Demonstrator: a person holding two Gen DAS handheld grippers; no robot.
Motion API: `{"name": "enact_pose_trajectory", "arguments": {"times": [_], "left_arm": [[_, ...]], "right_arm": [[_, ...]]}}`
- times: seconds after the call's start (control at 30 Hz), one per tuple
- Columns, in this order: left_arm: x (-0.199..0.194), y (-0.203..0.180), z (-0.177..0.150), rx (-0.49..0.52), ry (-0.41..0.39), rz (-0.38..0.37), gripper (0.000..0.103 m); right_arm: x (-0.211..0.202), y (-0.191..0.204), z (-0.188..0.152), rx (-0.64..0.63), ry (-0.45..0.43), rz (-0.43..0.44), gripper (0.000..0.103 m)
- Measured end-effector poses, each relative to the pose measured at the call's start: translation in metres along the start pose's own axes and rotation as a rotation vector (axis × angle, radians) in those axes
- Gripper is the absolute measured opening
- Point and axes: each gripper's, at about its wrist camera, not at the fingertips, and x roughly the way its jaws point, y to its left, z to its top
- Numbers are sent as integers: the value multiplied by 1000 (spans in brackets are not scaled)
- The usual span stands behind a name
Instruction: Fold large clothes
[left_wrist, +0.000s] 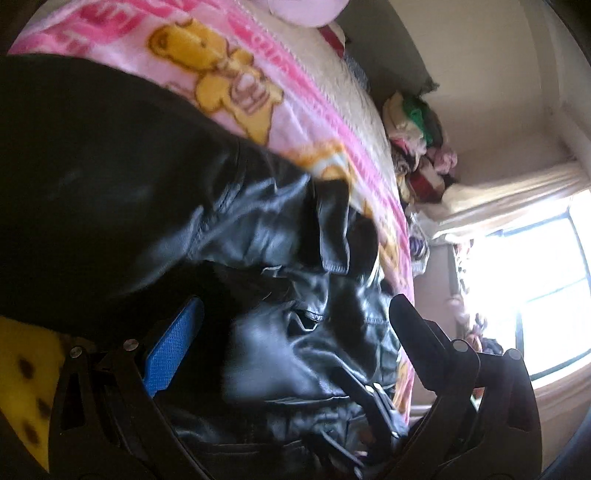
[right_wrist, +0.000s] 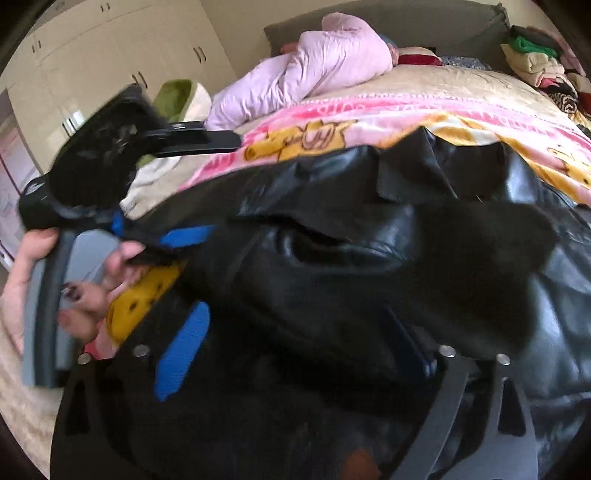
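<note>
A black leather jacket (left_wrist: 280, 332) lies crumpled on the bed's pink bear-print blanket (left_wrist: 229, 88). In the left wrist view my left gripper (left_wrist: 295, 325) stands wide open, its blue pad (left_wrist: 173, 347) left of the leather folds and its black finger on their right. In the right wrist view the jacket (right_wrist: 332, 266) drapes across my right gripper (right_wrist: 295, 332), whose jaws are spread wide; the left blue pad (right_wrist: 183, 350) is bare and the right finger is half hidden under leather. The left gripper's body (right_wrist: 99, 166) shows at the left, held by a person's hand (right_wrist: 22, 266).
A pink padded garment (right_wrist: 314, 70) lies at the head of the bed. Folded clothes (right_wrist: 535, 62) are piled at the far right corner. A yellow spotted fabric (right_wrist: 147, 295) lies under the jacket's near edge. Wardrobe doors (right_wrist: 122, 59) stand at left, and a bright window (left_wrist: 535, 288) lies beyond the bed.
</note>
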Motion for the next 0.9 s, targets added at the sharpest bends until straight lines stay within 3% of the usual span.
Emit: {"name": "enact_pose_trajectory", "arguments": {"times": [0.1, 0.23, 0.27, 0.3, 0.37, 0.4, 0.5, 0.57, 0.63, 0.7, 0.9], "left_arm": [[11, 3, -9, 6, 24, 14, 94], [23, -1, -16, 60, 6, 127, 88], [24, -3, -16, 79, -2, 145, 65], [26, -8, -18, 116, -4, 174, 23], [27, -15, -20, 169, -22, 214, 6], [24, -20, -22, 202, -37, 201, 4], [6, -44, -27, 304, -104, 150, 2], [-8, -66, -31, 386, -159, 116, 1], [-22, -89, -37, 496, -219, 105, 1], [-22, -96, -37, 535, -230, 108, 1], [2, -56, -24, 512, -189, 186, 2]], "right_arm": [[-23, -6, -15, 17, -10, 16, 94], [-59, -31, -30, 103, -52, 3, 94], [-66, -39, -32, 130, -61, -9, 94], [-74, -48, -35, 159, -72, -13, 94], [-86, -64, -39, 211, -81, -25, 88], [-93, -72, -41, 240, -85, -32, 83], [-115, -103, -44, 335, -115, -58, 49], [-127, -121, -39, 365, -153, -99, 34], [-135, -139, -30, 398, -198, -183, 28], [-134, -160, -17, 438, -226, -219, 23], [-92, -218, 14, 460, -161, -372, 21]]}}
